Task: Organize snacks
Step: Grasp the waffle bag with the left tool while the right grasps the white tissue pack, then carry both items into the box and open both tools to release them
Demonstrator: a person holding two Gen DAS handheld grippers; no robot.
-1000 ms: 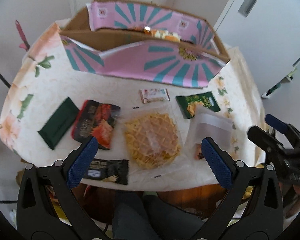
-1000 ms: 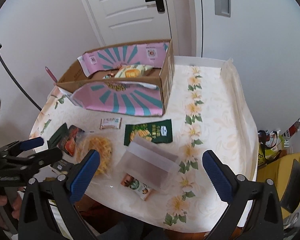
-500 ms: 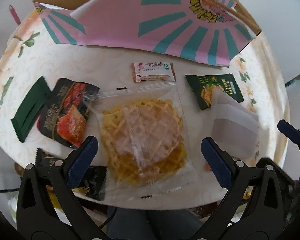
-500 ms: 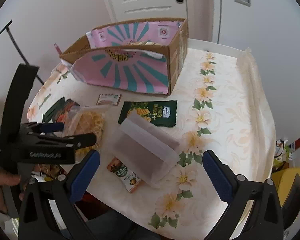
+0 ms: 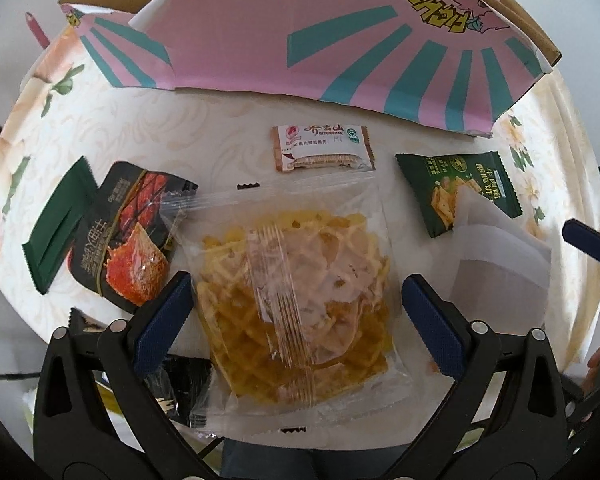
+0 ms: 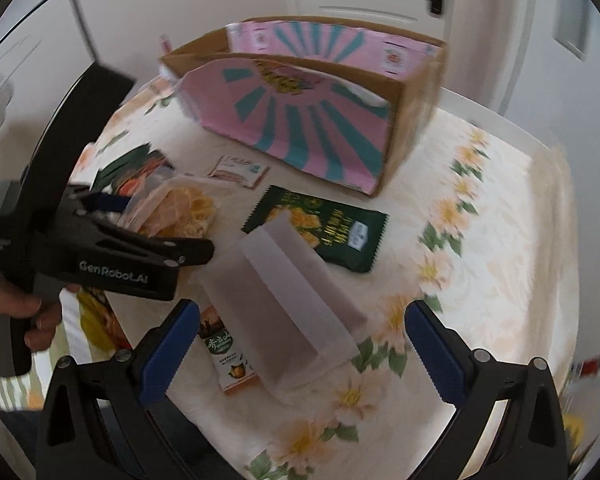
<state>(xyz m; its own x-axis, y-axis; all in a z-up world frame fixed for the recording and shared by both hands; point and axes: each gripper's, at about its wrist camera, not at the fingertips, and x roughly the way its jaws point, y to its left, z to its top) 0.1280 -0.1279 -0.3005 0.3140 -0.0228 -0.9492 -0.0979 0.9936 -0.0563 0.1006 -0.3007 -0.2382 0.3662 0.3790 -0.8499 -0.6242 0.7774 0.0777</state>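
Observation:
A clear bag of yellow lattice crisps lies flat on the floral tablecloth. My left gripper points steeply down over it. Its jaws straddle the bag and are closing, and the blue pads stand just outside the bag's edges without pressing. The right wrist view shows this gripper from the side, held by a hand. My right gripper hangs open above a translucent white packet and a small orange packet. The pink and teal cardboard box stands open at the back.
Around the bag lie a small white and brown packet, a green cracker packet, a red and black packet, a dark green packet and a black packet. The table's near edge is close below.
My left gripper came down closer over the crisps bag, which now fills the space between its fingers. My right gripper sank and rolled, and the left gripper now shows large on its left.

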